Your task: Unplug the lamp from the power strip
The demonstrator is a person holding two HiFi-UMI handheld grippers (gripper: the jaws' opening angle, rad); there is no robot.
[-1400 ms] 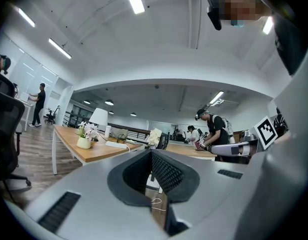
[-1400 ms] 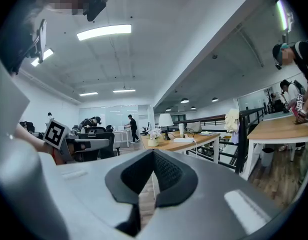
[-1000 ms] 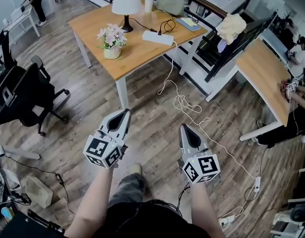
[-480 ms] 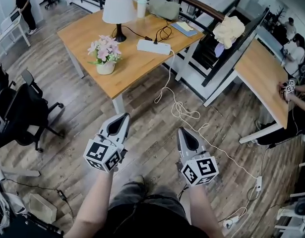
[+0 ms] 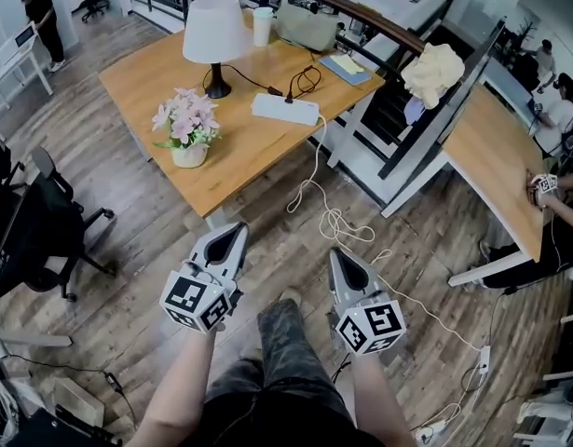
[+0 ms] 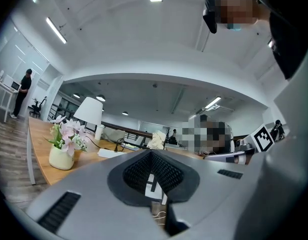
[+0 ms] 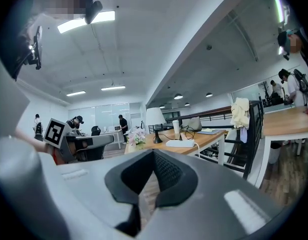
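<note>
- I read left gripper (image 5: 237, 228) and right gripper (image 5: 334, 252) pinched closed, empty.
- Wooden table (image 5: 137, 74) well beyond fingertips, carrying lamp (image 5: 211, 28) and power strip (image 5: 284, 109).
- Plank floor (image 5: 128, 226) underneath.

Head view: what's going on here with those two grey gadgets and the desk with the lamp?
A person holds two grey tools out in front, the left hand-held gripper and the right hand-held gripper. Both are shut and empty, pointing toward the wooden table. On the table stand a white-shaded lamp with a black base and a white power strip, with the lamp plugged into it. The grippers are well short of the table, so nothing is unplugged yet.
</note>
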